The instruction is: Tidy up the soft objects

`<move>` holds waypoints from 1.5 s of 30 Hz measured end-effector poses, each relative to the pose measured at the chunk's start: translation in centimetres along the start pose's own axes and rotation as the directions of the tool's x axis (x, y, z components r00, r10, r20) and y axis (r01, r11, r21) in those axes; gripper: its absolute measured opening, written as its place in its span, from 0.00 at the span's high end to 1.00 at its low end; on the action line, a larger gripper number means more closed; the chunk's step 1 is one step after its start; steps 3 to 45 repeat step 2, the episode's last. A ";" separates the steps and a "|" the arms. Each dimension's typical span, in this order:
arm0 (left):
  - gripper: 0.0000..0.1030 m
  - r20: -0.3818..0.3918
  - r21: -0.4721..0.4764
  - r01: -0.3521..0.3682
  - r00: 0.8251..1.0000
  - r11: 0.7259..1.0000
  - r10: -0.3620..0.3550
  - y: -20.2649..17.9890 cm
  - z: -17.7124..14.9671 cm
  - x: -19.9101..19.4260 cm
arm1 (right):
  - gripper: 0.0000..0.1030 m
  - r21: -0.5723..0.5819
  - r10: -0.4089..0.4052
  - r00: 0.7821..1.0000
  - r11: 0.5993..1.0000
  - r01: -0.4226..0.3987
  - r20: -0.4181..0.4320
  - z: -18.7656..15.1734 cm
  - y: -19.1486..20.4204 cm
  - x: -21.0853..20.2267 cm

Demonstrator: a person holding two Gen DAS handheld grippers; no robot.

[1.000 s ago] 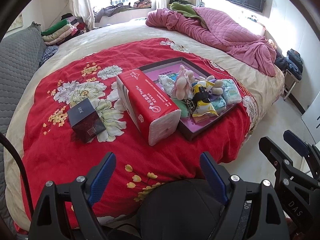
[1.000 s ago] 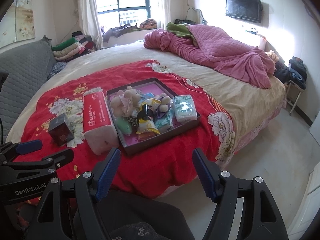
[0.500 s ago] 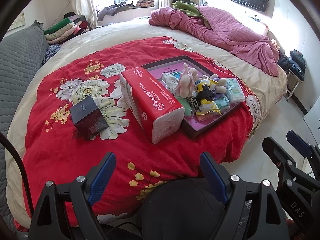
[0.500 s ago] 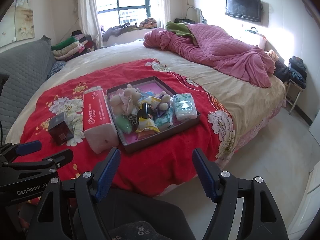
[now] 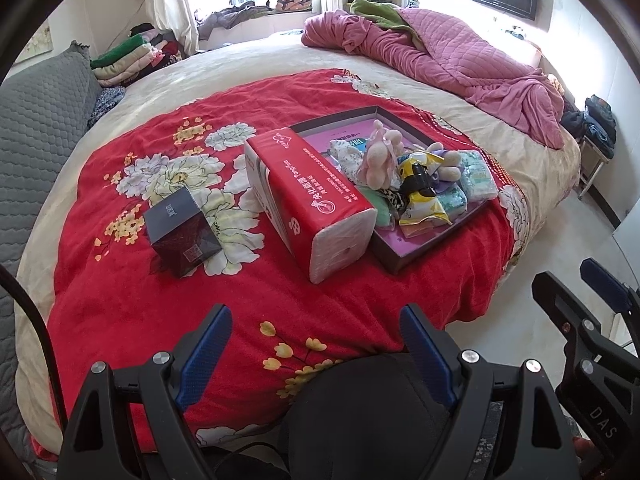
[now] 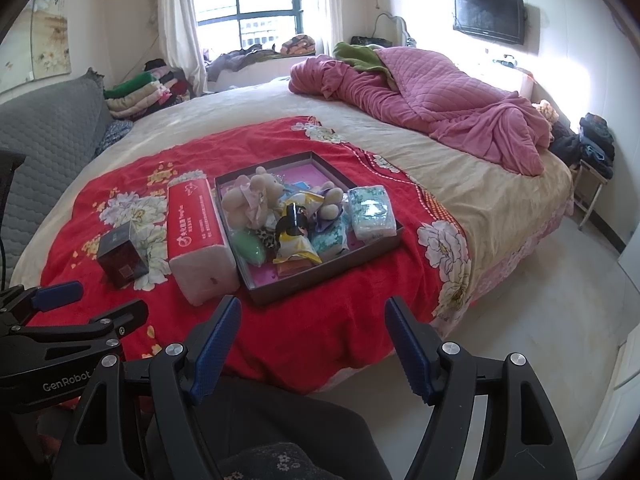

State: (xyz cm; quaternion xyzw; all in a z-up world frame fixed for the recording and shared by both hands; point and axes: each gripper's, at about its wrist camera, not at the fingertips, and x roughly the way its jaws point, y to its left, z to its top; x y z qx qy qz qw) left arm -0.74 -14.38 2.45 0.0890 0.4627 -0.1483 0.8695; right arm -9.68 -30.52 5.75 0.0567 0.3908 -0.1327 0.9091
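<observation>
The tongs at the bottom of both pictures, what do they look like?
Both the left tongs and the right tongs have black, triangle-framed arms with silver bolts and ribbed blue pads inside the fingers. White lettering marks their sides: "GenRobot" on the left one, "DAS" on the right. A black cable curves beside the left.

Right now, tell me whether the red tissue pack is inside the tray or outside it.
Outside. The red tissue pack lies on the red floral blanket, alongside the left wall of the tray, which holds the plush toys and small packets.

Black hand-held gripper [image 5: 316,344] frames w/ blue ribbed pads, silver screws.
</observation>
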 end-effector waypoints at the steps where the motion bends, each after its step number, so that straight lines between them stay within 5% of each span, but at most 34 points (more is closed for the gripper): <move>1: 0.17 -0.002 -0.003 0.003 1.000 1.000 -0.003 0.1 -0.1 0.1 | 0.27 -0.002 0.002 1.000 1.000 -0.002 0.001 0.0 0.1 0.1; 45: 0.17 -0.004 -0.011 0.012 1.000 1.000 -0.012 0.4 -0.2 0.3 | 0.27 -0.010 0.001 1.000 1.000 -0.001 0.003 0.0 0.3 0.2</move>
